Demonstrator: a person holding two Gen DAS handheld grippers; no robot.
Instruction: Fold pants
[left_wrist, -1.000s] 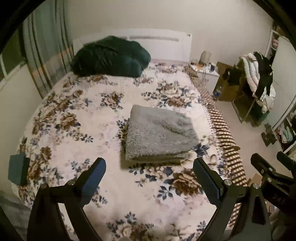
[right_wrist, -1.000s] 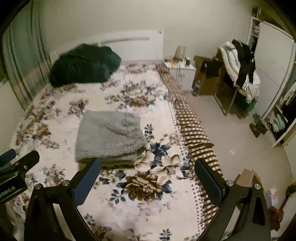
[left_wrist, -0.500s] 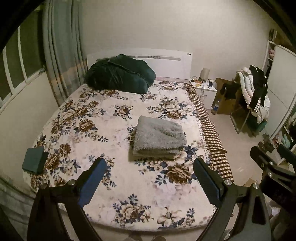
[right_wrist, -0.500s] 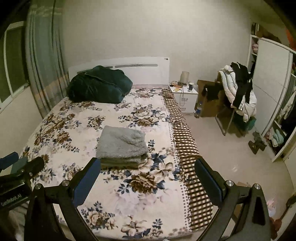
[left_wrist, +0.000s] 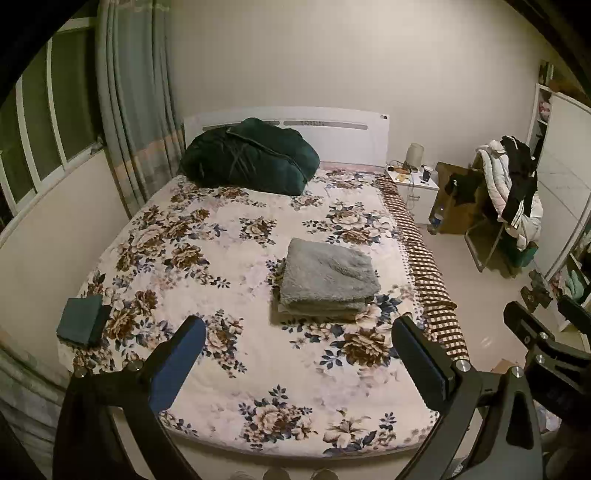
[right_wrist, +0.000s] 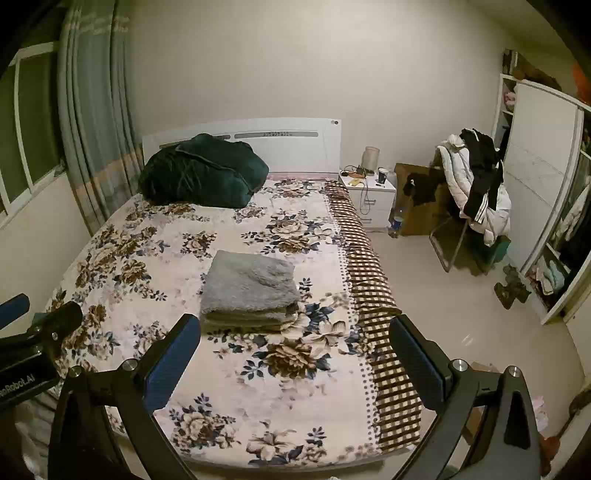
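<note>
Since the earlier frames both grippers have been drawn back from the bed (left_wrist: 207, 266), so that the whole mattress and the room around it are now seen. The left gripper (left_wrist: 299, 363) is held beyond the foot edge of the bed with its fingers (left_wrist: 177, 363) spread wide and nothing between them; the right gripper (right_wrist: 295, 360) is held likewise, its fingers (right_wrist: 171, 360) apart and empty. The folded grey pants (left_wrist: 327, 278) are seen as a neat stack on the floral cover, nearer the right edge of the bed and closer to the foot than the headboard. A dark green duvet (left_wrist: 251, 158) is piled against the headboard at the head's left corner, and a small green box (left_wrist: 81, 319) lies at the foot's left corner. Nothing is found between the fingers and the pants. A white nightstand (right_wrist: 371, 195) stands beside the head's right corner, and a chair heaped with clothes (right_wrist: 476, 188) stands farther right on the floor.
</note>
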